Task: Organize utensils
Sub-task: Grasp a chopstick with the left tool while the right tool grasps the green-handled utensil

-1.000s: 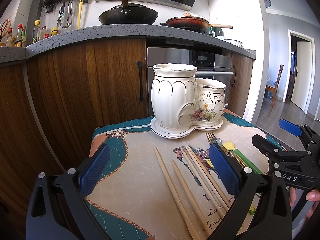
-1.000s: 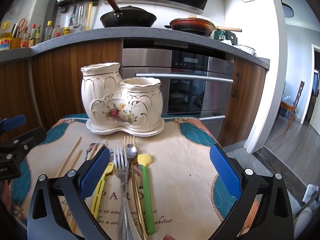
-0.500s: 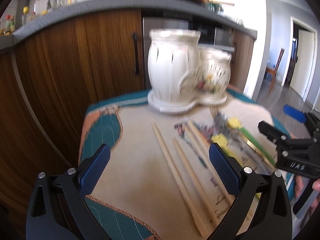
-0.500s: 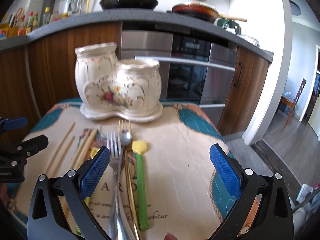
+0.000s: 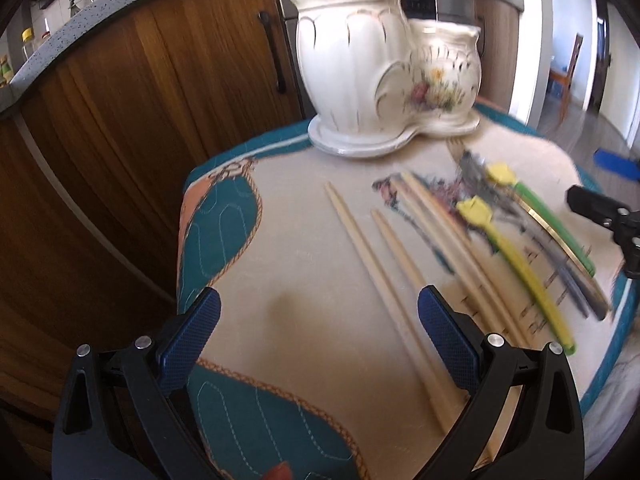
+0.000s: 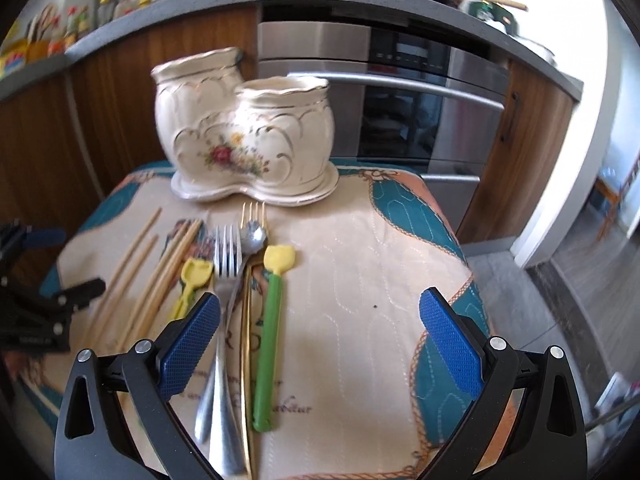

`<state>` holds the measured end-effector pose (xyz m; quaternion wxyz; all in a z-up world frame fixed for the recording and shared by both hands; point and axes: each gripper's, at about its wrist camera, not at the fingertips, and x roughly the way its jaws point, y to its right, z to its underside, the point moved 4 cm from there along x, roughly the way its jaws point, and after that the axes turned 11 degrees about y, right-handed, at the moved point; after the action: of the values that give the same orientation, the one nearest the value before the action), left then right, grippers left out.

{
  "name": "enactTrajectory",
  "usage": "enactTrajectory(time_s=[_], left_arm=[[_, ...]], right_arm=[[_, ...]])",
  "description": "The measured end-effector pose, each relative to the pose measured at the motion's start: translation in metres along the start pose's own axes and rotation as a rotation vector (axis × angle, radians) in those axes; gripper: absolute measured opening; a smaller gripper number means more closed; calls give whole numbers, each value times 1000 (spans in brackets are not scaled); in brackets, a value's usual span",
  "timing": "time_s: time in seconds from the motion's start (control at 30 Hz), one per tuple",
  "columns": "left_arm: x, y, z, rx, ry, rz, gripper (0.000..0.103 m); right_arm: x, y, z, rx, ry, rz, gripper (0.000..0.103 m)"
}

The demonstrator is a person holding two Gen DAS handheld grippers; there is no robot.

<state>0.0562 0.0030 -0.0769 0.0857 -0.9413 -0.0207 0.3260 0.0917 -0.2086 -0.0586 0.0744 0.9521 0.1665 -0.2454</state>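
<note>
Nearest to me, the left gripper (image 5: 318,326) hung low over the quilted cloth (image 5: 304,264) with its blue pads spread wide and nothing between them, its right-hand pad just above the near ends of the wooden chopsticks (image 5: 376,264). The right gripper (image 6: 320,334) was likewise wide apart and empty, poised over the handles of the silver fork (image 6: 226,264) and the green-handled spoon (image 6: 270,328). A yellow-handled spoon (image 5: 516,264) lay between the chopsticks and the metal pieces, and a gold-edged handle showed beside the green one. Beyond all these, at the far edge of the cloth, stood the cream double-pot holder (image 6: 244,136), upright and, as far as I could see, with nothing in it. I judged this the very first step, the reach before any pickup; each claw would need to drop lower and line its pads across one slim handle before closing. The pictures were smeared by motion, the handles' near ends were hidden under the gripper frames, and how the metal pieces overlapped I could not tell.
</note>
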Motion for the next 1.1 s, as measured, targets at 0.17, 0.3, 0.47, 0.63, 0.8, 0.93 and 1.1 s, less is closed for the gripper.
enactTrajectory(time_s=[0.17, 0.3, 0.47, 0.63, 0.8, 0.93, 1.1], left_arm=[[-1, -4, 1, -16, -30, -5, 97], [-2, 2, 2, 14, -52, 7, 93], [3, 13, 2, 45, -102, 39, 67], [4, 20, -2, 32, -162, 94, 47], [4, 25, -2, 26, -177, 132, 23], [5, 30, -3, 29, -171, 138, 12], [5, 30, -4, 26, -165, 143, 11]], right_arm=[[-2, -4, 4, -60, -18, -23, 99], [-1, -5, 5, -73, -25, -30, 96], [-1, -6, 4, -77, -23, -34, 93], [5, 0, 8, -36, -52, -45, 75], [15, 0, 9, 10, -81, -77, 62], [24, -8, 8, 13, -102, -95, 45], [36, -14, 12, -3, -135, -90, 33]])
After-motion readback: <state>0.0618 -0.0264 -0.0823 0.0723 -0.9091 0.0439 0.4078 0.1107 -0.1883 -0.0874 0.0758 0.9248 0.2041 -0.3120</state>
